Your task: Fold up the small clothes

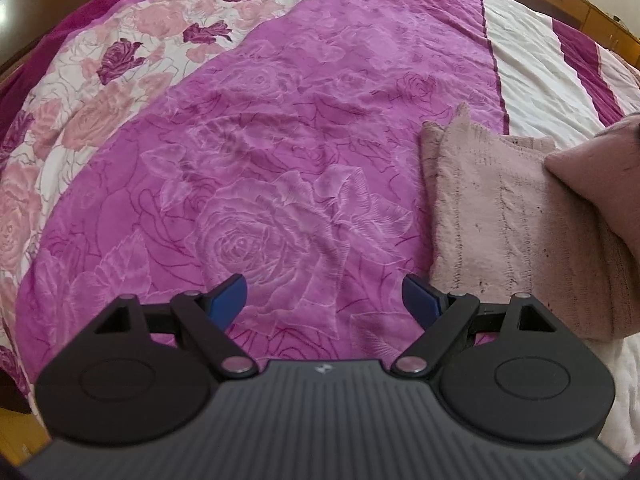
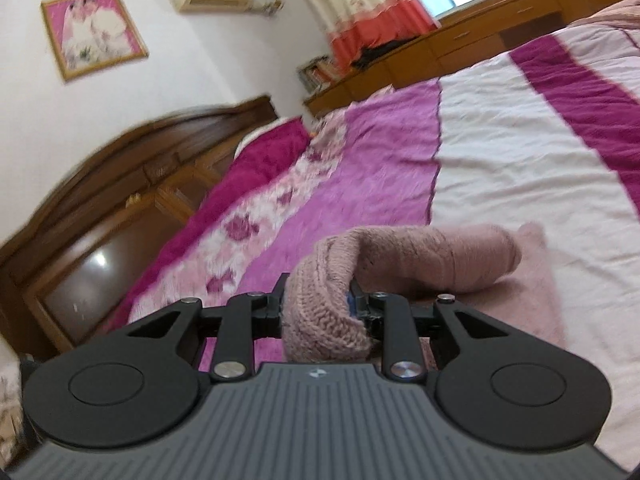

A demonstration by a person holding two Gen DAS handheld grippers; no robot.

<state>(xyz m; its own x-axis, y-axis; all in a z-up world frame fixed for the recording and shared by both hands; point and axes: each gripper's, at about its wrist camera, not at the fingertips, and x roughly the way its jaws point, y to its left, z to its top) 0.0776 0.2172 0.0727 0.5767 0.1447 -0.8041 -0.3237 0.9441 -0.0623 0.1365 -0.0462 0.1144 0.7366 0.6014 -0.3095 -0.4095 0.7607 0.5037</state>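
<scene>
A pale pink knitted garment [image 1: 500, 216] lies flattened on the bed at the right of the left wrist view, one part of it lifted at the far right edge. My left gripper [image 1: 322, 300] hangs over the purple rose bedspread, just left of the garment, with jaws wide apart and nothing between them. In the right wrist view my right gripper [image 2: 320, 304] is shut on a bunched knitted end of the same garment [image 2: 332, 308]. From there the lifted fold arches over to the flat part of the garment [image 2: 536, 264].
The bed carries a purple rose bedspread [image 1: 260, 152] with a white and magenta striped section [image 2: 520, 140] to the right. A dark wooden headboard [image 2: 120, 184] and low wooden cabinets [image 2: 460, 44] border the bed. A framed picture [image 2: 94, 32] hangs on the wall.
</scene>
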